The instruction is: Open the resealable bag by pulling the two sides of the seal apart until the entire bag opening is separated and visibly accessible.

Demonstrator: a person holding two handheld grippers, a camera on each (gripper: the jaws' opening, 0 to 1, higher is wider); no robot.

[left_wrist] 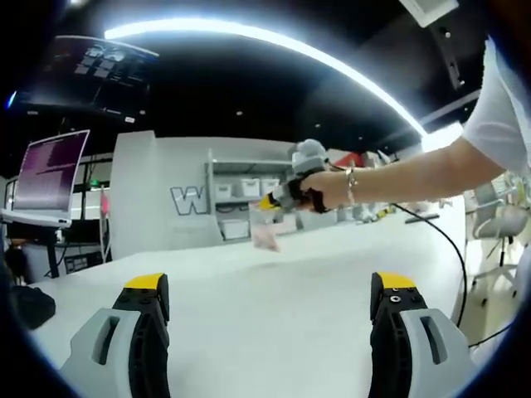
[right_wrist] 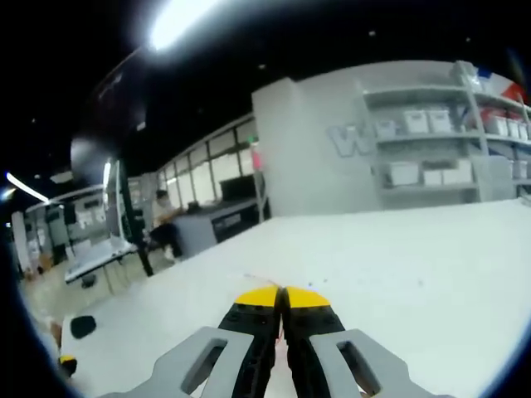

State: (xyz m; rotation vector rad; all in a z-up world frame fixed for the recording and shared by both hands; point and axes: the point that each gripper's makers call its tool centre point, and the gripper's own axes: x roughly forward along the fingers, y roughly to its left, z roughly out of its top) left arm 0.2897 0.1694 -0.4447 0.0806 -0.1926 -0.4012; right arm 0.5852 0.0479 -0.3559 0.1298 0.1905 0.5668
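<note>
White table (left_wrist: 274, 307) spans both views, bare apart from a dark object (left_wrist: 33, 305) at its left edge in the left gripper view. Background: grey wall with shelving of white bins (left_wrist: 241, 195), a lit monitor (left_wrist: 48, 174) on a stand to the left, a long ceiling light strip (left_wrist: 274, 41) overhead.

A person's hand (left_wrist: 325, 189) holds the right gripper (left_wrist: 267, 201) out over the far part of the table, a cable (left_wrist: 440, 236) trailing from it. A small pale, pinkish bag (left_wrist: 265, 236) hangs from its yellow tips, lifted clear of the table. It is blurred; the seal line cannot be read.

Right gripper (right_wrist: 282, 297), own view: the yellow-tipped jaws are pressed together, with a thin pale strip running down between them towards the bottom edge. Judged to be the bag's edge, pinched there.

Left gripper (left_wrist: 274, 286), own view: jaws spread wide, nothing between them, low over the near table and well apart from the bag.

Step in hand (judgement): one side of the bag mouth is held by the right gripper; the second grasp is not yet made, and the seal looks unopened as far as can be told.

Next move calls for bringing the left gripper up to the hanging bag, taking the free lip only, just beside the right gripper's pinch, closing on a single layer, then drawing the two apart along the whole seal. Risk: the bag swings freely, and catching both layers would open nothing.
</note>
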